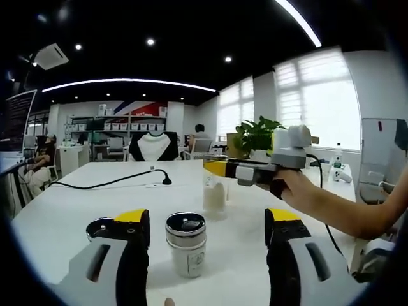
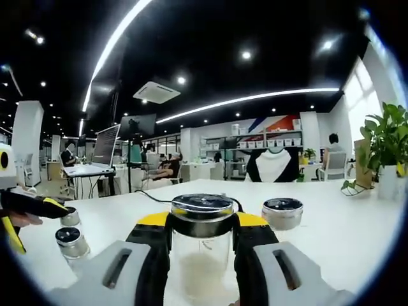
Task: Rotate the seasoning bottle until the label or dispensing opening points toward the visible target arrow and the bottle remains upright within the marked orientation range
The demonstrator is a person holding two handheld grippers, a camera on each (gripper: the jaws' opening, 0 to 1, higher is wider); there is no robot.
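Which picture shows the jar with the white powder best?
The right gripper view. The jar sits big and close between the right gripper's yellow-tipped jaws, with white powder showing through the glass. In the left gripper view it looks small and farther away, held in the right gripper.

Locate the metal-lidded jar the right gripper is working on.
In the right gripper view, the glass jar stands on the white table, clamped between the right gripper jaws.

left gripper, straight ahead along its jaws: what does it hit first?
Probably the small metal-lidded seasoning jar, standing upright on the white table between the open jaws of the left gripper. Behind it stands a clear bottle; depth is uncertain.
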